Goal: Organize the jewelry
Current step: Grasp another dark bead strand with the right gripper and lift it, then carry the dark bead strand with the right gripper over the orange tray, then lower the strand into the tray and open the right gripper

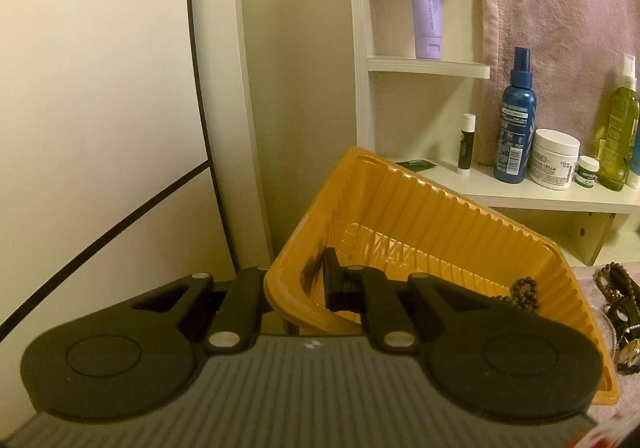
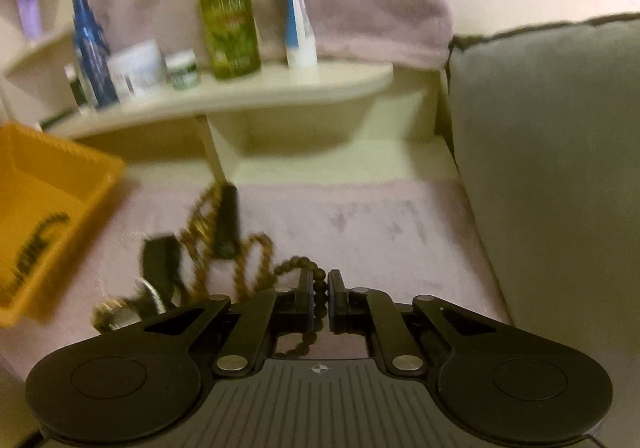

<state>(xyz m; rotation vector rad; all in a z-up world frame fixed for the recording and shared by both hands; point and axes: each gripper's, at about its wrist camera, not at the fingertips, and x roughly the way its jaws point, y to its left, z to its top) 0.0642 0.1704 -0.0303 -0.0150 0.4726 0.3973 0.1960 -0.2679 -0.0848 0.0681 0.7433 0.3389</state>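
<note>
My left gripper point(image 1: 294, 280) is shut on the near left rim of an orange plastic tray point(image 1: 432, 224) and holds it tilted. A dark bead bracelet point(image 1: 522, 294) lies inside the tray. My right gripper point(image 2: 320, 290) is shut on a brown bead necklace point(image 2: 256, 248) that trails over the pink cloth point(image 2: 380, 224). Beside it lie a black-strap watch point(image 2: 228, 222) and other jewelry point(image 2: 132, 308). The tray also shows in the right wrist view point(image 2: 52, 184), at the left. More jewelry point(image 1: 618, 304) lies right of the tray in the left wrist view.
A white shelf point(image 2: 248, 92) behind holds a blue spray bottle point(image 1: 514, 120), a cream jar point(image 1: 554, 160), a green bottle point(image 2: 228, 4) and tubes. A purple tube point(image 1: 426, 4) stands on an upper shelf. A grey cushion point(image 2: 552, 168) rises at the right.
</note>
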